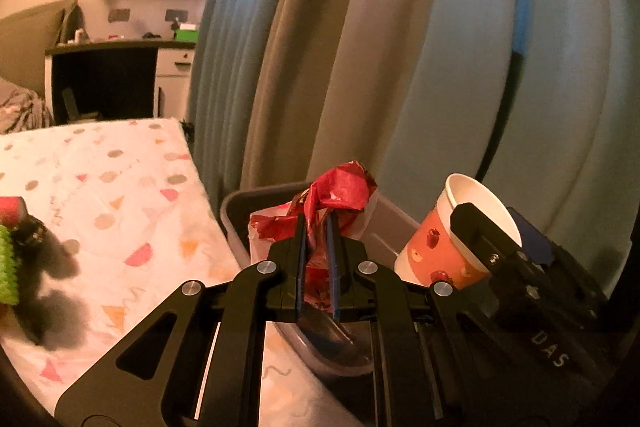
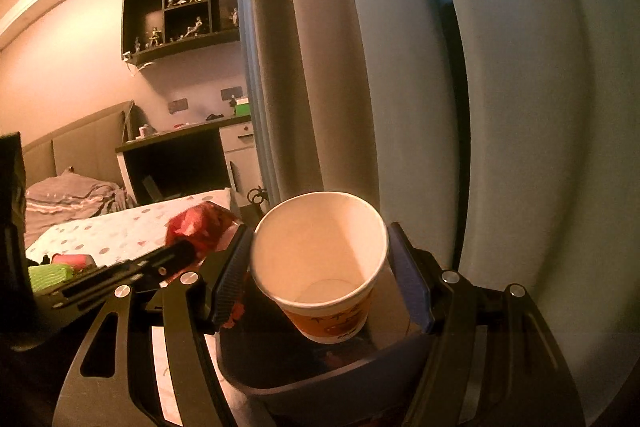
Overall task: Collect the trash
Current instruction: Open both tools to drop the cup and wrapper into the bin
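Note:
My left gripper [image 1: 317, 227] is shut on a crumpled red wrapper [image 1: 340, 193], held over a grey bin [image 1: 236, 211] beside the table. My right gripper [image 2: 320, 259] is shut on an orange paper cup [image 2: 320, 259], its blue pads pressing both sides of the rim; the cup is empty and tilted toward the camera. It hangs over the same grey bin [image 2: 320, 383]. In the left wrist view the cup [image 1: 452, 243] and the right gripper's finger appear just right of the wrapper. In the right wrist view the wrapper [image 2: 198, 227] and the left gripper show at the left.
A table with a dotted white cloth [image 1: 112, 195] lies left of the bin, with a green object [image 1: 8, 263] and a dark item on it. Grey-blue curtains [image 1: 400, 47] hang right behind the bin. A desk [image 1: 116, 75] and a bed [image 2: 72, 195] stand farther back.

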